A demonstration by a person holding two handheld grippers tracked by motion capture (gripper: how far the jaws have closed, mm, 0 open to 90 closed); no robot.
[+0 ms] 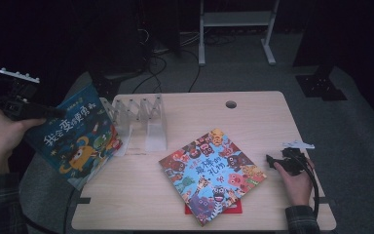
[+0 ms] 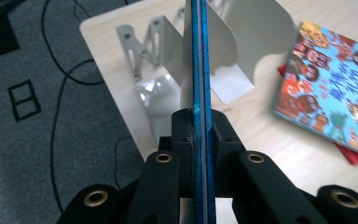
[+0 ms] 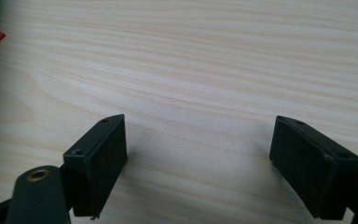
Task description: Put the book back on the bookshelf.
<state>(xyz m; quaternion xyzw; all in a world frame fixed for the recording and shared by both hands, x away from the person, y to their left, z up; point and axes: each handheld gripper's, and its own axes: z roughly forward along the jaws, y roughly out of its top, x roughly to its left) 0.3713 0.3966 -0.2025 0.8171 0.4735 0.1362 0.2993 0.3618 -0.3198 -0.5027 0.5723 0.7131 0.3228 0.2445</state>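
Note:
My left gripper (image 1: 53, 113) is shut on a blue picture book (image 1: 75, 139), held tilted in the air off the table's left edge. In the left gripper view the blue picture book (image 2: 198, 60) runs edge-on between the jaws of the left gripper (image 2: 199, 122), toward the white folding book rack (image 2: 242, 42). The rack (image 1: 143, 119) stands at the table's back left. A second colourful book (image 1: 212, 173) lies flat mid-table on a red book (image 1: 233, 208). My right gripper (image 1: 272, 160) rests at the table's right side; in its own view the right gripper (image 3: 198, 154) is open over bare wood.
The light wooden table (image 1: 263, 117) has a round cable hole (image 1: 231, 104) near its far edge. Grey carpet with black cables (image 2: 60, 88) lies beyond the left edge. A white metal frame (image 1: 236, 29) stands on the floor behind.

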